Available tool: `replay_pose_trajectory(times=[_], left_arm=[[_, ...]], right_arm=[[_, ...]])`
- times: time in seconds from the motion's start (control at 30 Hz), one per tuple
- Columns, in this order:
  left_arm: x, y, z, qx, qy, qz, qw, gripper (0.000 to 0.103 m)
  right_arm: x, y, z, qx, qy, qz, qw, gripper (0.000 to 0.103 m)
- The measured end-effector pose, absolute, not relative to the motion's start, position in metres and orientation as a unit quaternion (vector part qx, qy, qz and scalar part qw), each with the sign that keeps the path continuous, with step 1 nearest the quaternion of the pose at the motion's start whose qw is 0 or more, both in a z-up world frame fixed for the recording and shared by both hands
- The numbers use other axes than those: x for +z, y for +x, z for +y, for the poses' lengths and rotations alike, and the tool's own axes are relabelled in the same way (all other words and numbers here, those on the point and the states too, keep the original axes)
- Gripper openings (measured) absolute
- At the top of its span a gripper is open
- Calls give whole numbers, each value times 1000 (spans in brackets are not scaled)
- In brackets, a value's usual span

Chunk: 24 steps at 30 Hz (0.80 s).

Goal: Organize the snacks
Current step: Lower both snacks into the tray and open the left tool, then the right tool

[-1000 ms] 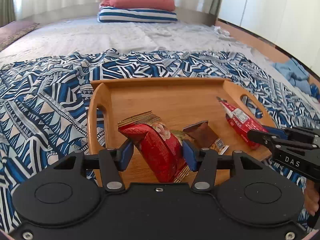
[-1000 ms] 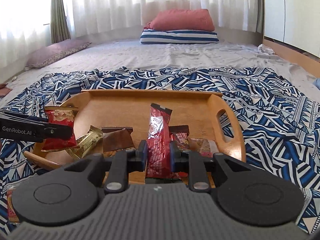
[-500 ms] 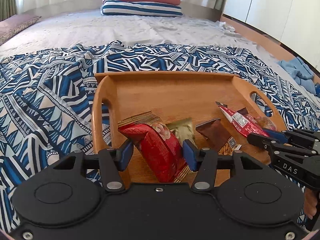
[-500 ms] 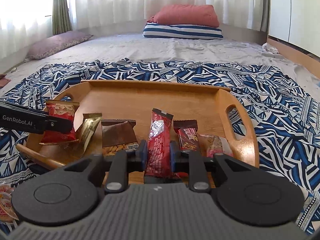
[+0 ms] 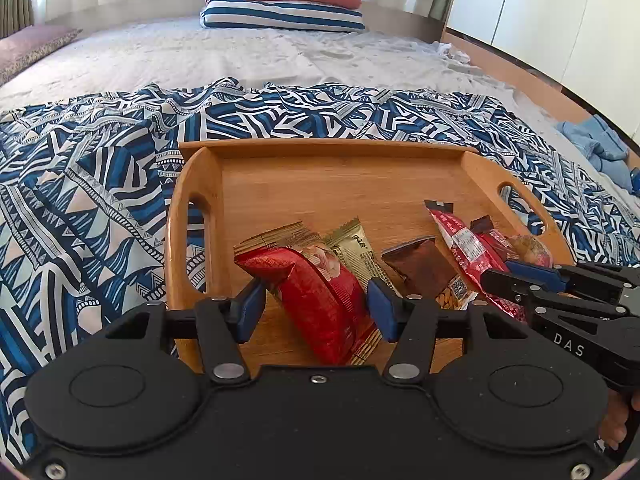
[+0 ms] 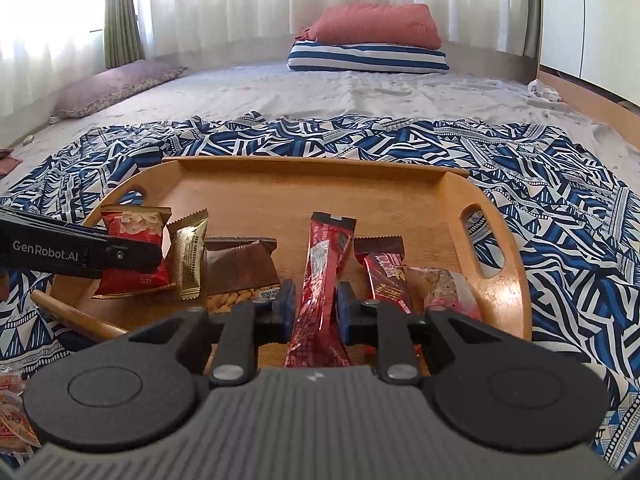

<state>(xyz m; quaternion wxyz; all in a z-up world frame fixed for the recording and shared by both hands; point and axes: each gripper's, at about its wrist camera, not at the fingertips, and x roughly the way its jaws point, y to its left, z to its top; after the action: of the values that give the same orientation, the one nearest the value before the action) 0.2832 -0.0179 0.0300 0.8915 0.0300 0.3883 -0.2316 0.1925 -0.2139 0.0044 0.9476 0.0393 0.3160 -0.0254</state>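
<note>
A wooden tray (image 5: 320,172) (image 6: 304,184) lies on a blue patterned blanket. My left gripper (image 5: 316,308) is shut on a red snack bag (image 5: 316,300) over the tray's near left part; the bag also shows in the right wrist view (image 6: 132,248). My right gripper (image 6: 314,306) is shut on a long red snack bar (image 6: 324,276), also visible in the left wrist view (image 5: 460,240). On the tray lie a gold packet (image 6: 188,256), a brown packet (image 6: 240,268), a dark red bar (image 6: 384,276) and a pale wrapped snack (image 6: 444,288).
The blue patterned blanket (image 5: 100,184) covers the bed's near half. Stacked pillows (image 6: 372,44) lie at the far end, a purple pillow (image 6: 116,84) at the left. More snack packets (image 6: 12,416) lie off the tray at the lower left. Blue cloth (image 5: 600,148) lies at the right.
Both grippers have moved forward over the tray with their snacks still held, and the tray looks closer and lower in both views.
</note>
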Motion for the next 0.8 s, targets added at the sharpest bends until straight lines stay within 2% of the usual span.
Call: replay_pose_trajectory(times=[0.23, 0.47, 0.57, 0.67, 0.8], left_arm=[[32, 280, -22, -219, 42, 384, 896, 63], [39, 273, -21, -200, 51, 377, 903, 84], [45, 268, -20, -190, 51, 373, 907, 87], [54, 258, -18, -185, 52, 368, 910, 89], [66, 236, -14, -181, 48, 354, 916, 91]], right_arm=[[8, 190, -213, -20, 38, 313, 949, 28], [13, 185, -215, -20, 39, 311, 949, 33], [18, 181, -216, -21, 39, 307, 951, 33], [25, 174, -217, -19, 42, 302, 952, 48], [33, 162, -217, -15, 43, 297, 954, 52]])
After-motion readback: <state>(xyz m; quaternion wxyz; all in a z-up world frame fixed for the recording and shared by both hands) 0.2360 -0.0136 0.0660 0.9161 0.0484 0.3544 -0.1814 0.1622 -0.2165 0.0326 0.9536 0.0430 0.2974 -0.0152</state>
